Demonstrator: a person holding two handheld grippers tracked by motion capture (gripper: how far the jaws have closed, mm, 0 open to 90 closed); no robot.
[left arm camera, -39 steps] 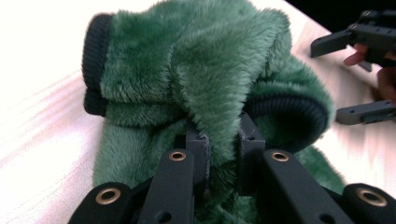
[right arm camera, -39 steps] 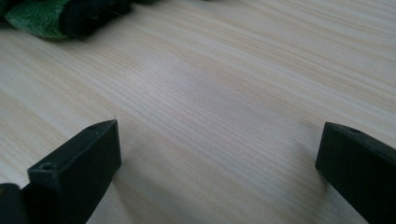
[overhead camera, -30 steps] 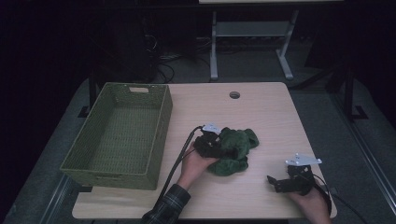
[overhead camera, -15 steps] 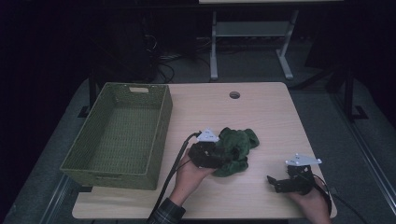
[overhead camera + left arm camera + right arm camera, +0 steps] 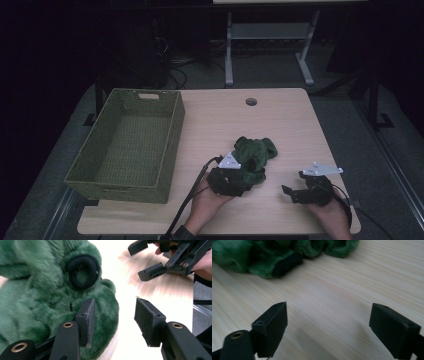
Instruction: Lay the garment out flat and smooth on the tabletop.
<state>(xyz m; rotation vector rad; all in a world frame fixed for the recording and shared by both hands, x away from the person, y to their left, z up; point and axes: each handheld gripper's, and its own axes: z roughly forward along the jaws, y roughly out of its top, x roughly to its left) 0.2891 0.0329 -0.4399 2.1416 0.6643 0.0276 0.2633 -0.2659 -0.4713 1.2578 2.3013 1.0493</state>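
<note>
Soft green plush toy (image 5: 253,157) near the table's front edge

Light, squashy; pinch a fur fold. Left gripper (image 5: 113,322) and right gripper (image 5: 327,330) gape empty.

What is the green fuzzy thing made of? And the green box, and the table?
Green toy: looks like soft plush, with fluffy fibres showing. Basket: seems woven, maybe wicker or plastic; its walls show a fine weave. Table: pale wood or wood-look top, streaked with grain, matte.

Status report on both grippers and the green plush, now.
Left gripper open at green plush toy, no grip. Right gripper open over bare table, jaws just closing. Basket left, nothing blocking.
</note>
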